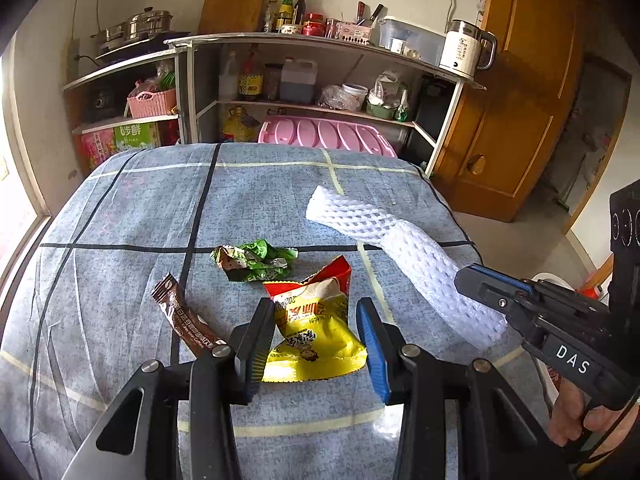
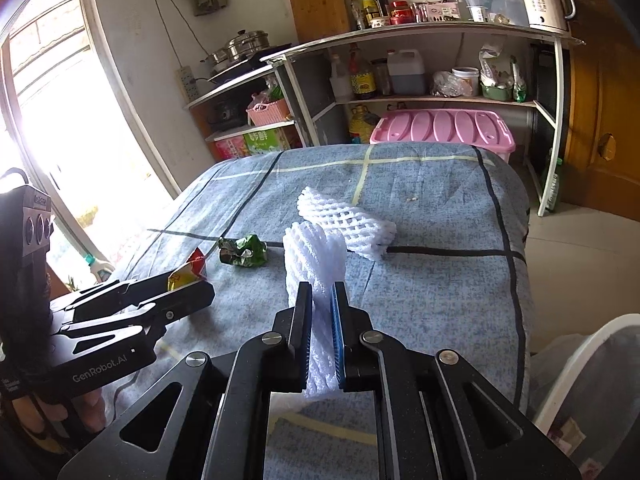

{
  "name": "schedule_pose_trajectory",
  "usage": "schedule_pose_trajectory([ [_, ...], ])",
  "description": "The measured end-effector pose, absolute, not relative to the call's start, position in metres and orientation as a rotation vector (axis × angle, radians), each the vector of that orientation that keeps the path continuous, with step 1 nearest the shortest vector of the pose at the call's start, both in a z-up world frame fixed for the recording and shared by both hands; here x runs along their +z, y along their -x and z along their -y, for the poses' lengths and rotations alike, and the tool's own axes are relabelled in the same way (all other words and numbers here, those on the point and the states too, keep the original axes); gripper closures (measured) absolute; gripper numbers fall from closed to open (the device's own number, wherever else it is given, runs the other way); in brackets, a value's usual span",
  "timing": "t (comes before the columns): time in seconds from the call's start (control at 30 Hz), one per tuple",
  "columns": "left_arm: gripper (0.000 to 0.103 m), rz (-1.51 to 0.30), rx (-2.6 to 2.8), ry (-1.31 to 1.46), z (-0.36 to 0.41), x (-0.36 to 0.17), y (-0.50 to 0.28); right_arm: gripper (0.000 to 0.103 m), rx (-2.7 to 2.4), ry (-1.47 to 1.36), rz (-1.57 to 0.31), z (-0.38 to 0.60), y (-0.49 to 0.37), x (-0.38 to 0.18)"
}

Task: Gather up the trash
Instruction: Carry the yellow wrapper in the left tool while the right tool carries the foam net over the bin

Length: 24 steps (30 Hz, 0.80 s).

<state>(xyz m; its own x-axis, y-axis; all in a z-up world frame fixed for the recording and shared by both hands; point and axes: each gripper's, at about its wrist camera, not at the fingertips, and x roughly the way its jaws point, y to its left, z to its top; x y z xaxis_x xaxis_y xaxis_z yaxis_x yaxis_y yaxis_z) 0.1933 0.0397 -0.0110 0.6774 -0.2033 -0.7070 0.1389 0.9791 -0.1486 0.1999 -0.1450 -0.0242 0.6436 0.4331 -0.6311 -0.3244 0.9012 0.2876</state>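
Note:
My left gripper [image 1: 316,312] is open, its fingers either side of a yellow and red snack bag [image 1: 316,332] lying on the blue checked cloth [image 1: 140,208]. A crumpled green wrapper [image 1: 256,258] lies beyond it, and a brown coffee sachet [image 1: 184,316] lies to its left. My right gripper [image 2: 322,300] is shut on a white foam net sleeve [image 2: 316,256]; it also shows in the left wrist view [image 1: 400,248], with its far end lying on the cloth. The green wrapper [image 2: 243,251] and the snack bag [image 2: 190,270] also show in the right wrist view.
A white bin [image 2: 588,384] with a liner stands at the table's right edge. Shelves [image 1: 320,40] with bottles, pots and a kettle [image 1: 466,50] line the far wall. A pink lidded box [image 1: 324,136] sits behind the table. A wooden door [image 1: 532,100] is at the right.

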Motion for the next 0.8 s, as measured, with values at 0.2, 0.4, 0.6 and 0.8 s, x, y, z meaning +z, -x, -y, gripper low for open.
schedule_pose_trajectory([
  [0.2,0.061,-0.777,-0.233,0.066,-0.02,0.004,-0.18,0.093,0.402,-0.167,-0.709,0.164,-0.182,-0.007],
  [0.4,0.061,-0.757,-0.298,0.045,0.011,0.014,-0.167,0.093,0.352,-0.189,-0.681,0.195,-0.165,0.003],
  [0.6,0.061,-0.753,-0.37,0.025,0.048,0.017,-0.157,0.093,0.286,-0.207,-0.668,0.231,-0.148,0.006],
  [0.8,0.061,-0.762,-0.447,0.011,0.088,0.015,-0.15,0.093,0.211,-0.226,-0.654,0.27,-0.129,0.009],
])
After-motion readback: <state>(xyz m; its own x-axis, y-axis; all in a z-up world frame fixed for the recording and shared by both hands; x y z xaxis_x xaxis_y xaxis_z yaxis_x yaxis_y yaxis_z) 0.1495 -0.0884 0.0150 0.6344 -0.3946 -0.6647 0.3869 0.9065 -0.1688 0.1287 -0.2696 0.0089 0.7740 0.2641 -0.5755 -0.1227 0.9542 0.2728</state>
